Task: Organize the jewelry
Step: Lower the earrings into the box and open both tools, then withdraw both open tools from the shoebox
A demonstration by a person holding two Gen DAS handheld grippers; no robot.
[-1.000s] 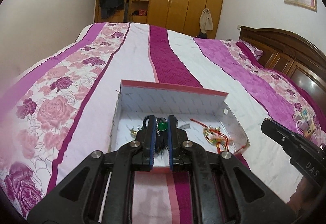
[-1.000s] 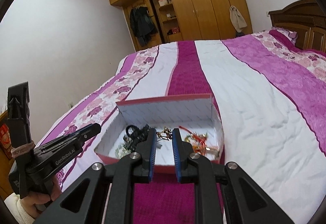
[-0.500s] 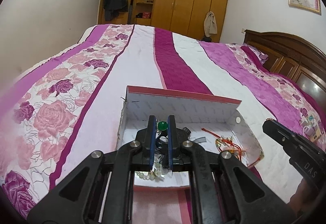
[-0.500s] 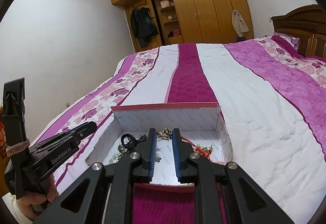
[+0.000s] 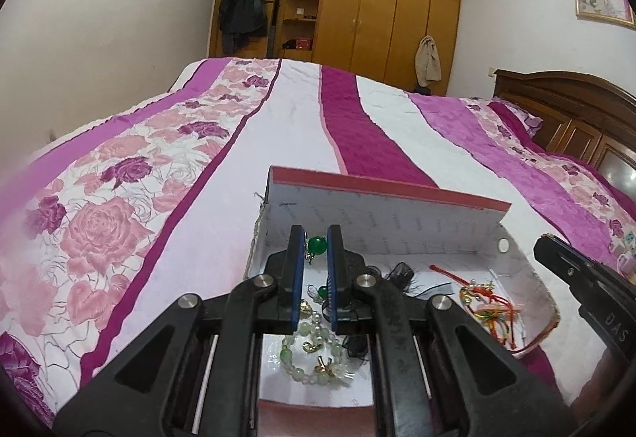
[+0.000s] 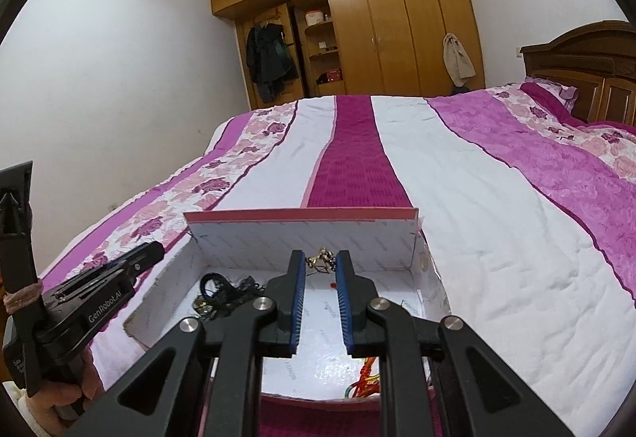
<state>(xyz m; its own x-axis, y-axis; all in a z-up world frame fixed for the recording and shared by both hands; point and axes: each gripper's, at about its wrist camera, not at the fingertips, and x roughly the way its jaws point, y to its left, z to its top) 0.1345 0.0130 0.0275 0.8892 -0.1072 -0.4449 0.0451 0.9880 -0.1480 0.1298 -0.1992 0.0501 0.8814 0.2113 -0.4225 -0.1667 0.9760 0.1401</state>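
Left gripper (image 5: 317, 243): blue-padded fingers closed on a green bead piece (image 5: 317, 244), pinched at the fingertips, lifted above the open white box (image 5: 397, 226) on the striped bedspread (image 5: 278, 127). Below and behind those tips, on the box floor: pale green bead bracelet (image 5: 314, 357); to the right of the tips, black tangled piece (image 5: 401, 274); farther right, red-and-gold corded piece (image 5: 489, 298).

Right gripper (image 6: 321, 261): fingers clamped on a small gold-coloured piece (image 6: 320, 260), held at the tips in front of the far box wall, above the box floor
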